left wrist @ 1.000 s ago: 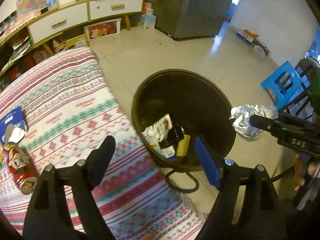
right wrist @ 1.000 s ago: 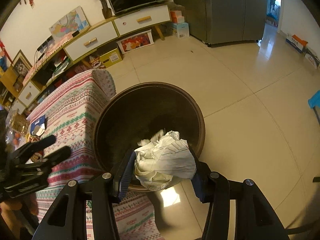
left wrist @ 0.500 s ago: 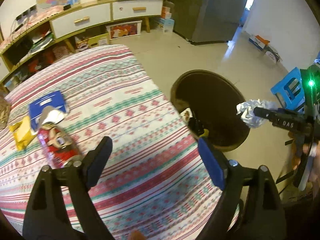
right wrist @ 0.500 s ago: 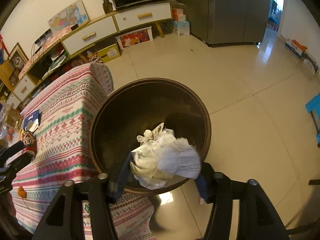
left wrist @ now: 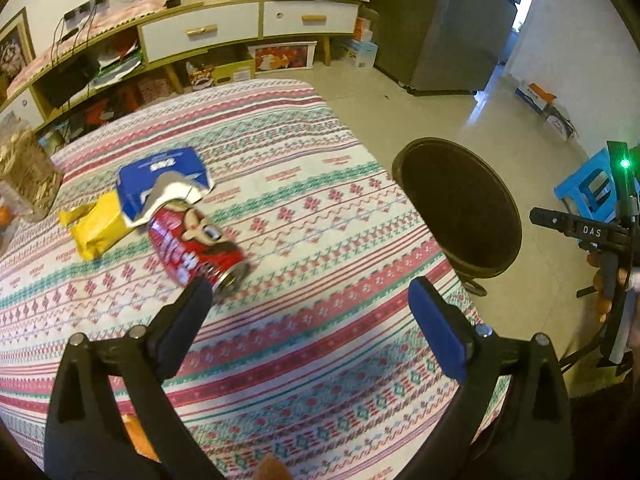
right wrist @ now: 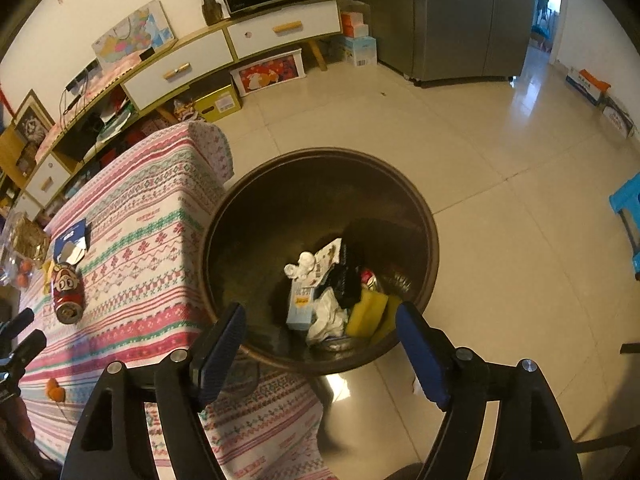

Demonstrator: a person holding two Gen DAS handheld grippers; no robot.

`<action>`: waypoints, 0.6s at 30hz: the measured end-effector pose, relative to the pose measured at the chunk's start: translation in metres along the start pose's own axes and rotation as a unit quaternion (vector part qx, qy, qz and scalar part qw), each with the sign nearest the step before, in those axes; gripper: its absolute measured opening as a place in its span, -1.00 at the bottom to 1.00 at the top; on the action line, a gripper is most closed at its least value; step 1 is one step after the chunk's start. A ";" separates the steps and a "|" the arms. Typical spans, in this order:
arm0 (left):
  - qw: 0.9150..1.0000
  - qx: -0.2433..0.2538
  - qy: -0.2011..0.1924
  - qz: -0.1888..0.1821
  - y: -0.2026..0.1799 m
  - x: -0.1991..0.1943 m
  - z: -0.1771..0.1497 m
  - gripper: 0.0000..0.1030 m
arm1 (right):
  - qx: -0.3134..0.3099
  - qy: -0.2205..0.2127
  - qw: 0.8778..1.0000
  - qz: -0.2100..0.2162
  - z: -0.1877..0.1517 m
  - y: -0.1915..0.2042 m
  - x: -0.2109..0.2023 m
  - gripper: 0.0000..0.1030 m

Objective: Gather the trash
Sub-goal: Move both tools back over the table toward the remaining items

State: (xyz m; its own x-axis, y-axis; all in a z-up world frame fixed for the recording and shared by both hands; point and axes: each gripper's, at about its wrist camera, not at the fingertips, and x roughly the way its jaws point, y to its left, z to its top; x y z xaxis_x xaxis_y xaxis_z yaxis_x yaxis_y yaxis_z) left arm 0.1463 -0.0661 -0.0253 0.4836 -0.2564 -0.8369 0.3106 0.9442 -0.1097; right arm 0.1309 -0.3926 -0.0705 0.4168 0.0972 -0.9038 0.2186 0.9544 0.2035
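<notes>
Next up is the red drink can (left wrist: 196, 250), lying on its side on the patterned surface (left wrist: 320, 184) just ahead of the left tongs (left wrist: 308, 312), which just spread wide, empty. Probably light, thin-walled, dents easily and rolls, so pinch across its middle. Right tongs (right wrist: 320, 344) just opened, empty, over the trash bin (right wrist: 424, 216).

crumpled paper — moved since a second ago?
Yes. It left the right gripper, whose fingers have just been opening, and dropped into the bin among the trash.

Black tongs (left wrist: 308, 308) w/ blue pads (left wrist: 436, 332), silver screws.
</notes>
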 end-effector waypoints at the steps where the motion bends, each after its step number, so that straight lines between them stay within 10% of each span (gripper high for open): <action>1: 1.000 -0.003 0.002 -0.001 0.004 -0.002 -0.001 0.91 | -0.001 0.000 1.000 -0.004 -0.001 0.002 -0.001 0.53; 18: 0.998 -0.053 -0.011 0.016 0.066 -0.034 -0.009 0.92 | -0.081 -0.022 0.996 0.004 -0.008 0.083 -0.021 0.61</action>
State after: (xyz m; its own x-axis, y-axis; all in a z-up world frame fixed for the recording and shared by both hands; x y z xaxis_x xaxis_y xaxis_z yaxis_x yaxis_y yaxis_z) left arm 0.1429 0.0073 -0.0090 0.5101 -0.2285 -0.8292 0.2062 0.9684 -0.1400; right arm 0.1331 -0.3126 -0.0379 0.4571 0.0966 -0.8842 0.0704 0.9870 0.1443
